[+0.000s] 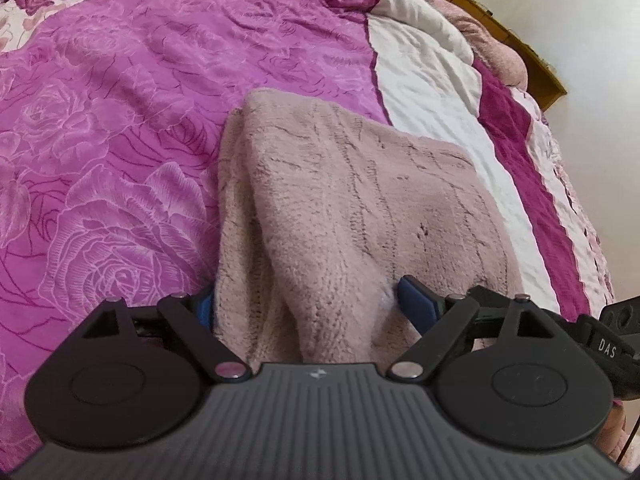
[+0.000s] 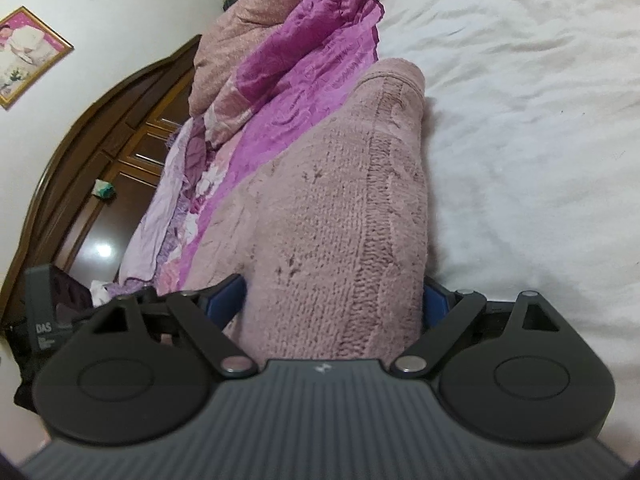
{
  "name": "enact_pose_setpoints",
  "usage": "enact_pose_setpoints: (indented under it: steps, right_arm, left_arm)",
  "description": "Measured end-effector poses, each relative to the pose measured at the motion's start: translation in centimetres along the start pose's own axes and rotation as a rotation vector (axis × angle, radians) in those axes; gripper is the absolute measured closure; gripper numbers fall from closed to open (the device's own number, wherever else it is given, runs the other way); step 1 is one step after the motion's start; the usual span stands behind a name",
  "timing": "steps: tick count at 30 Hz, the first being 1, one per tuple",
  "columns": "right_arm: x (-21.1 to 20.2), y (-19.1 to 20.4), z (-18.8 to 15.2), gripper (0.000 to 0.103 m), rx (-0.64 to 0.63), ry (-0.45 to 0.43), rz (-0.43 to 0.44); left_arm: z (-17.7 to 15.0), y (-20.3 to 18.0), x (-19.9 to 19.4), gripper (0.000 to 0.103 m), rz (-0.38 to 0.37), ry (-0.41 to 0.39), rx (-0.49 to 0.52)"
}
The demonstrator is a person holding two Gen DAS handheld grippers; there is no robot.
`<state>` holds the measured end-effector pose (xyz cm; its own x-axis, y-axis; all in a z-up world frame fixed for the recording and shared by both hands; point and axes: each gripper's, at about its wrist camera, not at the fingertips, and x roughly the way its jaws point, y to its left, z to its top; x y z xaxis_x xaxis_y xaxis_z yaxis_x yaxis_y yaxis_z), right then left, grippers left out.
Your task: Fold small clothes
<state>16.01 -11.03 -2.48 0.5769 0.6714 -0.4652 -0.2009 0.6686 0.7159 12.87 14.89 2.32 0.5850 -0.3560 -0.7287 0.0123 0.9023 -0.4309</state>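
Two wide-open claws, left claw (image 1: pixel 306 304) and right claw (image 2: pixel 334 300), straddle one thick, soft, floppy knit (image 1: pixel 352 200), likely best pinched at its near edge between the pads.

Each camera rides its own gripper, looking forward and downward along the fingers, very near the bed; both views share the pink knitted garment (image 1: pixel 352 208) and the magenta floral bedspread (image 1: pixel 140 100)
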Motion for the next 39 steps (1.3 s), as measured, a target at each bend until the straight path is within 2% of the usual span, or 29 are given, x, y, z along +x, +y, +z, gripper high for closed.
enact_pose_setpoints:
  steps: [3,5,8,10,14,21,25,27,31,39]
  right_arm:
    - [0.1,0.1,0.0,0.028,0.010,-0.006,0.017]
    - [0.0,-0.1,0.4,0.041,0.041,-0.008,0.052]
    - [-0.5,0.5,1.1,0.048,0.014,-0.022,0.057]
    - [-1.1,1.3,1.8,0.051,-0.007,-0.030,0.071]
    - [-2.2,2.3,3.4,0.052,-0.008,-0.020,0.098]
    - [-5.9,1.6,5.3,0.052,0.016,-0.021,0.067]
    - [-9.2,-0.2,5.1,0.052,0.030,-0.008,0.022]
    - [-10.3,-1.5,5.0,0.052,0.061,-0.006,-0.004]
    - [-11.4,-4.1,3.7,0.052,0.085,0.002,-0.078]
    - [-11.1,-5.1,0.0,0.052,0.055,0.000,-0.124]
  left_arm:
    - [-0.3,-0.3,-0.2,0.022,-0.001,-0.014,0.005]
    - [-0.4,-0.6,-0.5,0.031,0.003,-0.026,0.012]
    - [-0.6,-0.8,-1.1,0.040,-0.004,-0.049,0.014]
    - [-0.6,-1.0,-1.4,0.041,-0.013,-0.053,0.002]
    - [-0.6,-2.1,-2.0,0.044,-0.049,-0.055,-0.024]
    - [-2.0,-5.3,-1.4,0.045,-0.160,-0.006,-0.084]
    - [-3.7,-8.2,-0.7,0.045,-0.196,0.058,-0.045]
    - [-4.4,-9.7,-0.5,0.045,-0.189,0.093,0.009]
    - [-4.8,-11.6,-0.3,0.045,-0.123,0.136,0.115]
    - [-5.2,-11.0,0.1,0.044,-0.067,0.146,0.107]
